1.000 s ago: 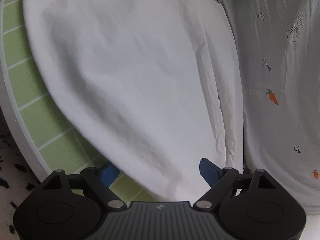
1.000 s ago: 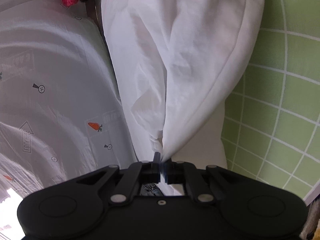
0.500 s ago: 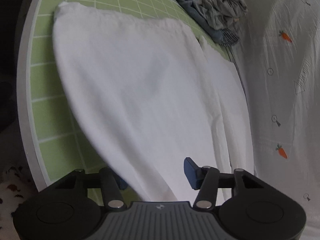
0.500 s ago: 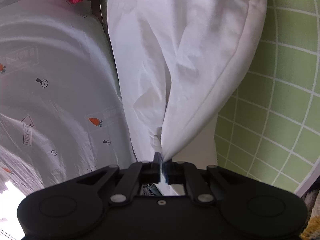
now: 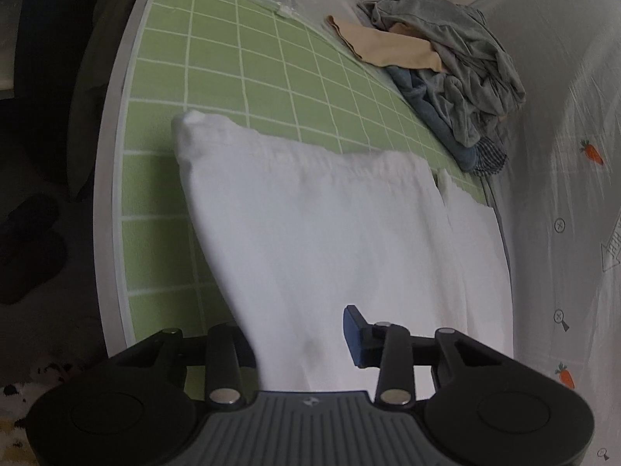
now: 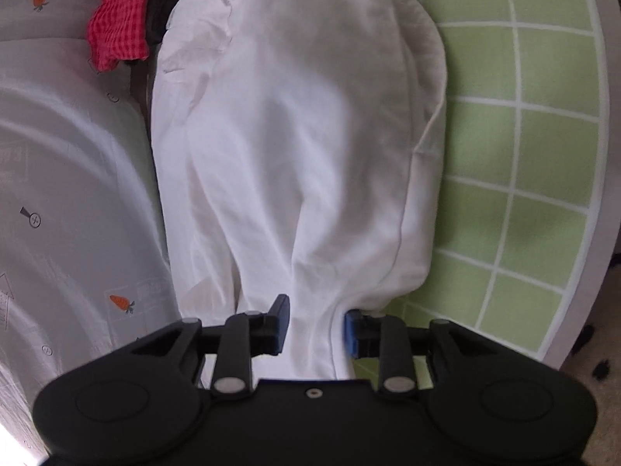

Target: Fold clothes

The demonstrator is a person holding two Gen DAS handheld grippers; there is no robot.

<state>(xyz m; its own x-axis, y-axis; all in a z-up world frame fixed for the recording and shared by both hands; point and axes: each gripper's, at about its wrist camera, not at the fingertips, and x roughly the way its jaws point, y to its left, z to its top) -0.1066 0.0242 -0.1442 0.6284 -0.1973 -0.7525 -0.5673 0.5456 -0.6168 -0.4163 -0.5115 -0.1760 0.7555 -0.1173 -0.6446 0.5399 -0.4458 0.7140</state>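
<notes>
**White garment on green grid mat, both grippers parted around its near end**

Left wrist view: white garment (image 5: 318, 225) lies spread on the green grid mat (image 5: 248, 77), reaching from mid-mat toward the camera. Far edge ragged and bunched, with a small raised corner at far left. A lengthwise split or fold line runs down its right part. Near end of the cloth passes between the fingers of the left gripper (image 5: 299, 343). Jaws stand well apart; the blue pad of the right finger is clear of the fabric, the left finger is mostly hidden behind the cloth. Whether the cloth touches either pad cannot be told.

Far right on the mat: a heap of clothes (image 5: 458, 77), grey on top, tan and blue beneath, a checked scrap at its near edge. To the right, a pale sheet with carrot print (image 5: 562, 194) runs along the mat's edge. Dark floor to the left.

Right wrist view: same garment (image 6: 295, 147) fills the middle, rumpled, seam curving along its right side. A narrow strip of it runs between the fingers of the right gripper (image 6: 316, 328). Jaws partly open, pads close on either side of the strip but not pinching it. Mat (image 6: 535, 155) to the right, carrot sheet (image 6: 70, 155) to the left. Red checked cloth (image 6: 118, 19) at far left, just beside the garment's far end.
</notes>
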